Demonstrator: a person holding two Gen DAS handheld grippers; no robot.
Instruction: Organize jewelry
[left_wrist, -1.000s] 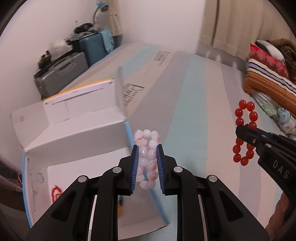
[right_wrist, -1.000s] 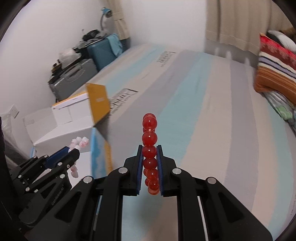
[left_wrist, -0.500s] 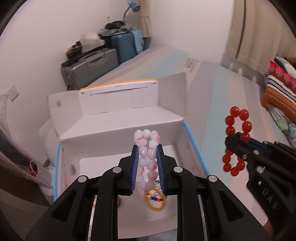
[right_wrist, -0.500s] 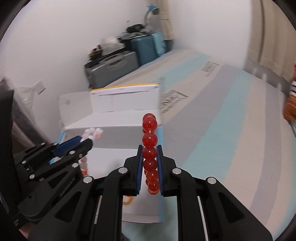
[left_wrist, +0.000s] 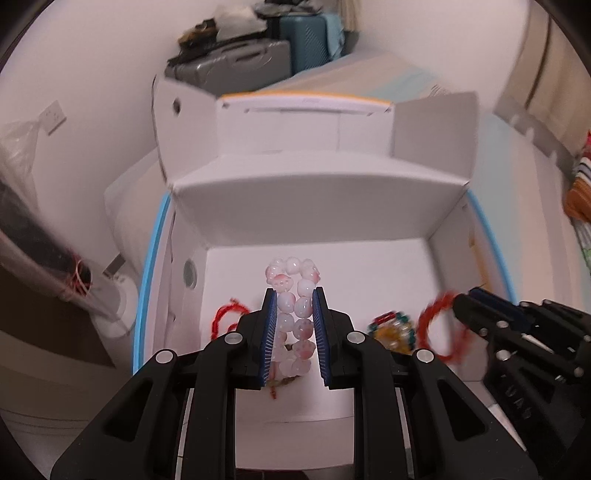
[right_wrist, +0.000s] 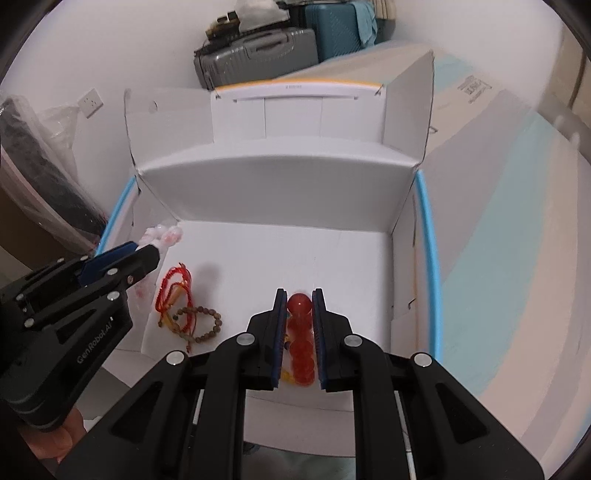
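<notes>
My left gripper (left_wrist: 293, 299) is over the open white cardboard box (left_wrist: 317, 192), and a pink and white bead bracelet (left_wrist: 293, 295) sits between its jaws, which stand slightly wider than before. My right gripper (right_wrist: 299, 299) is also over the box (right_wrist: 280, 181) with a red bead bracelet (right_wrist: 301, 332) between its jaws, which have also widened a little. In the left wrist view the right gripper (left_wrist: 465, 299) and the red bracelet (left_wrist: 439, 332) are blurred at the right. The left gripper (right_wrist: 147, 251) shows at the left of the right wrist view.
On the box floor lie a red cord bracelet (right_wrist: 173, 284), a brown bead bracelet (right_wrist: 199, 321) and a multicoloured bead bracelet (left_wrist: 391, 328). Suitcases (right_wrist: 258, 51) stand behind the box. A striped mattress (right_wrist: 517, 192) lies to the right.
Both grippers have moved down and forward into the open box with their bracelets. Both pairs of jaws stand a little wider apart than before.
</notes>
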